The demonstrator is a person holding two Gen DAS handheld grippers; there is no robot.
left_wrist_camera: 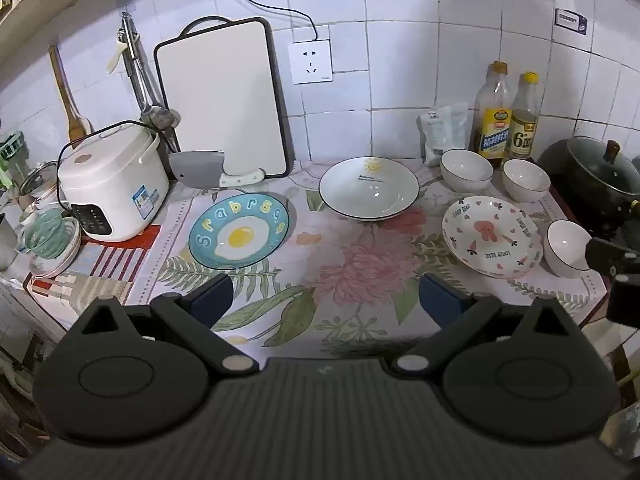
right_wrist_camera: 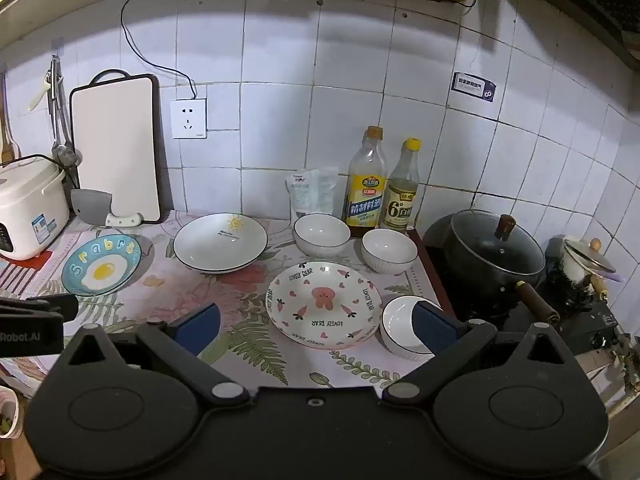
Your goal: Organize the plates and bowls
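On a countertop covered with a floral-print cloth [left_wrist_camera: 320, 280], the landmark is the white deep plate with a black rim and a small sun motif [left_wrist_camera: 369, 189], which sits on another like it near the tiled wall. To its left and nearer the camera lies a blue round plate painted with a fried egg and letters [left_wrist_camera: 239, 231]; to its right and nearer lies a white plate with pink hearts and a pink bear figure [left_wrist_camera: 492, 236]. Two small white ribbed bowls [left_wrist_camera: 466, 170] [left_wrist_camera: 526, 179] stand to its right by two condiment bottles [left_wrist_camera: 506, 118], and a third small white bowl [left_wrist_camera: 566, 248] stands just beside the bear plate. The left gripper [left_wrist_camera: 326, 300] hovers above the cloth, jaws wide and holding nothing. The right gripper [right_wrist_camera: 318, 326] is likewise spread wide and empty, above the bear plate's near edge, one blue pad [right_wrist_camera: 434, 328] overlapping the third bowl in the right wrist view.
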